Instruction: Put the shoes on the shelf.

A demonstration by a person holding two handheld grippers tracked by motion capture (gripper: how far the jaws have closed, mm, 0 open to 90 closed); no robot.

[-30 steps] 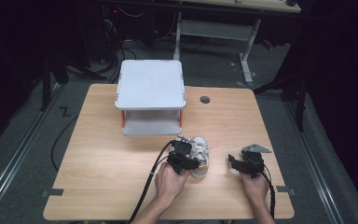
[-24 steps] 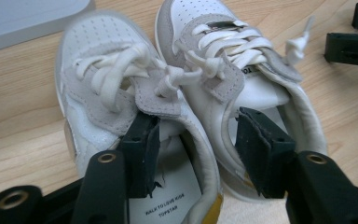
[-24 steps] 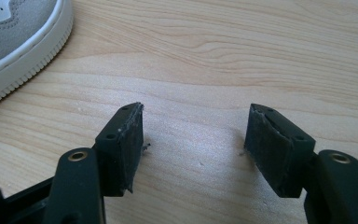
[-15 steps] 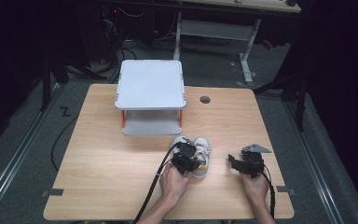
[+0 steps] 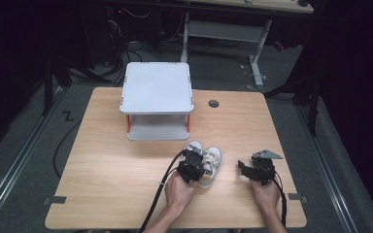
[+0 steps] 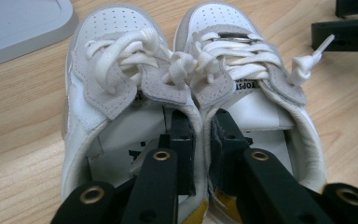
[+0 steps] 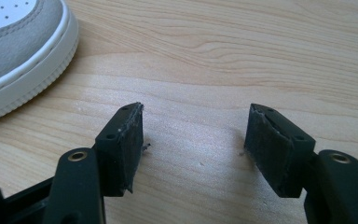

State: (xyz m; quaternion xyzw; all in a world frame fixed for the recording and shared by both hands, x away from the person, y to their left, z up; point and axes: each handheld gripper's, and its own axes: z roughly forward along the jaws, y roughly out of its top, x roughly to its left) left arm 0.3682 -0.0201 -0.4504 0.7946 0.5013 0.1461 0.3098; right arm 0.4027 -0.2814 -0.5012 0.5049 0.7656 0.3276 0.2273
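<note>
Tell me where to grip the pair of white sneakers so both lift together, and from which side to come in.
Grip the two inner collar walls where the white sneakers touch, coming from the heel end with one jaw in each shoe opening. The shoes lie side by side, so those walls pinch together. The left gripper has just closed there.

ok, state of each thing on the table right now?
left claw: shut on the shoes, jaws just closed, one in each shoe, pinching the touching inner walls
shoes: side by side, upright on the table, laced
right claw: open, nothing between the jaws
shelf stand: upright, top bare
</note>
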